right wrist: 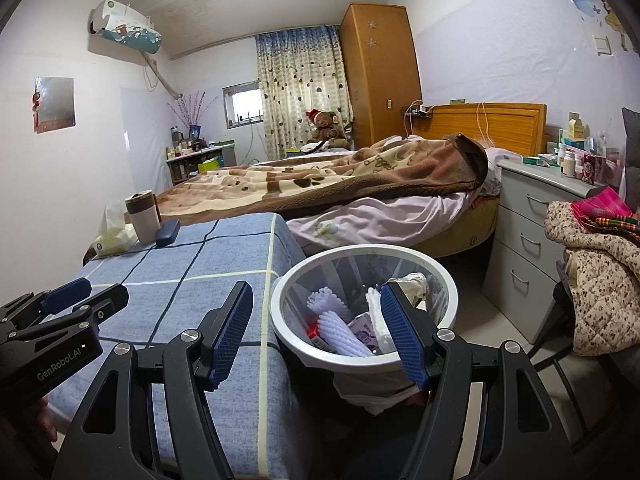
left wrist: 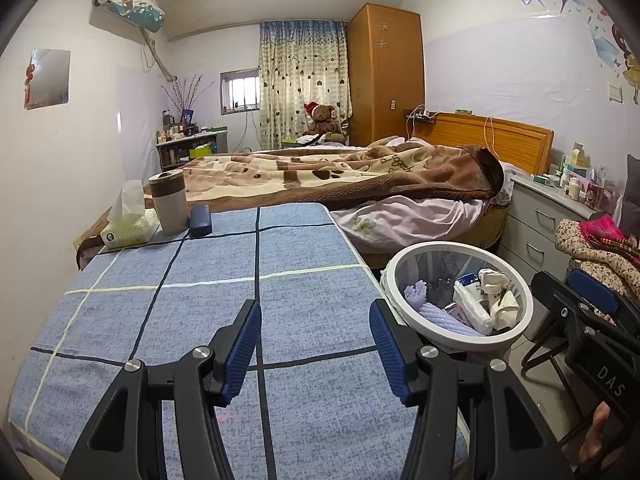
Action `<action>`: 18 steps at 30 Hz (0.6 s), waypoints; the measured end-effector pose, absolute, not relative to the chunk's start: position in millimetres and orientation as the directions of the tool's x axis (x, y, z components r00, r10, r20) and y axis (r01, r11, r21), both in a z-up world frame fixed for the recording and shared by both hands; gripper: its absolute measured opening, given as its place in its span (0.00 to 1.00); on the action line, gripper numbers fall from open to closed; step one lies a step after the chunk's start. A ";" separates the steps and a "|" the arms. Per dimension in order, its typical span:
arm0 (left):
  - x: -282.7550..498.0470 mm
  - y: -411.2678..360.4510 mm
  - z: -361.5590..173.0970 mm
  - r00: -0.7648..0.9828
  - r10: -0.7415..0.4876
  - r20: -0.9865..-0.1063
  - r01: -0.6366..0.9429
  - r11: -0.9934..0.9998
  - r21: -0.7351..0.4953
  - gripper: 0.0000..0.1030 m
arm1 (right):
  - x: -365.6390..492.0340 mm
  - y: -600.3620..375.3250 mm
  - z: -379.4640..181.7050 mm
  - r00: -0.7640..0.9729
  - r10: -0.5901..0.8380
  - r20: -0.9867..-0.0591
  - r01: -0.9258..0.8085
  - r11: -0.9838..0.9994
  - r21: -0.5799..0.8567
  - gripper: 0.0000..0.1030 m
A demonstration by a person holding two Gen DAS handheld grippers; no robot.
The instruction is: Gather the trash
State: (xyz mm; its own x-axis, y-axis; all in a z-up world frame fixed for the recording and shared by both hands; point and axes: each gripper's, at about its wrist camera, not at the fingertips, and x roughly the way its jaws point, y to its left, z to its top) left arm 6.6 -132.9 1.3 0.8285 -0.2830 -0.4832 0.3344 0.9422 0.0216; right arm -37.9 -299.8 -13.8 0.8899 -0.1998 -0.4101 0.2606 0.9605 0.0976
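A white-rimmed trash bin (left wrist: 440, 245) stands on the floor at the right edge of the blue checked table (left wrist: 200, 280). It holds purple foam nets (left wrist: 444, 314), a white tissue pack (left wrist: 472, 304) and crumpled paper (left wrist: 500, 296). My left gripper (left wrist: 316, 348) hovers open over the tablecloth with nothing between its fingers. In the right wrist view my right gripper (right wrist: 316, 334) is open and empty, straddling the table (right wrist: 180, 264) edge and the near side of the bin (right wrist: 362, 249). The foam nets (right wrist: 340, 332) show between its fingers. The left gripper (right wrist: 104, 286) shows at the left.
At the table's far end stand a tissue pack (left wrist: 128, 228), a lidded cup (left wrist: 170, 204) and a dark case (left wrist: 200, 220). A bed with a brown blanket (left wrist: 320, 176) lies behind. A grey drawer unit (left wrist: 536, 216) and a chair heaped with clothes (left wrist: 592, 248) stand right of the bin.
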 end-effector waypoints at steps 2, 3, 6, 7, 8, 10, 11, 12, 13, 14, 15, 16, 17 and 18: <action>7.0 -132.5 1.3 0.828 -0.283 -0.485 0.335 0.942 0.023 0.54 | -37.7 -299.7 -13.8 0.890 -0.200 -0.410 0.261 0.960 0.098 0.66; 6.8 -131.8 1.4 0.827 -0.283 -0.485 0.334 0.942 0.021 0.54 | -37.8 -299.5 -13.4 0.890 -0.199 -0.410 0.260 0.961 0.098 0.66; 6.3 -130.8 1.4 0.827 -0.281 -0.487 0.333 0.943 0.021 0.54 | -38.2 -298.8 -13.1 0.891 -0.199 -0.409 0.259 0.961 0.097 0.66; 5.9 -130.4 1.5 0.827 -0.281 -0.486 0.333 0.943 0.021 0.54 | -37.8 -298.8 -13.4 0.891 -0.198 -0.409 0.258 0.961 0.097 0.66; 6.4 -130.7 1.1 0.827 -0.281 -0.486 0.333 0.943 0.022 0.54 | -37.6 -298.6 -13.5 0.890 -0.199 -0.409 0.259 0.961 0.096 0.66; 6.0 -129.9 1.2 0.827 -0.282 -0.486 0.333 0.943 0.020 0.54 | -37.8 -298.5 -13.6 0.891 -0.197 -0.409 0.257 0.961 0.097 0.66; 6.1 -129.6 1.0 0.827 -0.281 -0.486 0.332 0.943 0.021 0.54 | -37.9 -298.3 -13.5 0.891 -0.197 -0.410 0.257 0.962 0.097 0.66; 6.1 -128.8 0.8 0.827 -0.280 -0.487 0.331 0.943 0.019 0.54 | -37.7 -297.9 -13.4 0.891 -0.196 -0.410 0.256 0.962 0.097 0.66; 5.9 -129.2 0.9 0.826 -0.281 -0.488 0.331 0.943 0.018 0.54 | -37.5 -297.3 -13.5 0.891 -0.195 -0.411 0.256 0.962 0.097 0.66; 5.8 -129.0 0.8 0.827 -0.280 -0.487 0.330 0.944 0.019 0.54 | -37.3 -297.0 -13.8 0.890 -0.195 -0.411 0.255 0.962 0.096 0.66; 6.0 -129.0 0.9 0.828 -0.280 -0.486 0.330 0.944 0.019 0.54 | -37.5 -296.7 -13.7 0.890 -0.194 -0.412 0.254 0.962 0.096 0.66; 5.6 -128.2 1.2 0.828 -0.280 -0.486 0.330 0.944 0.019 0.54 | -37.2 -296.6 -13.7 0.890 -0.194 -0.413 0.254 0.963 0.095 0.66; 5.3 -127.6 1.2 0.828 -0.279 -0.485 0.330 0.944 0.020 0.54 | -37.0 -296.3 -13.7 0.890 -0.193 -0.413 0.253 0.963 0.095 0.66; 5.3 -126.8 1.1 0.829 -0.279 -0.486 0.328 0.944 0.018 0.54 | -36.9 -295.8 -13.6 0.890 -0.192 -0.413 0.252 0.963 0.095 0.66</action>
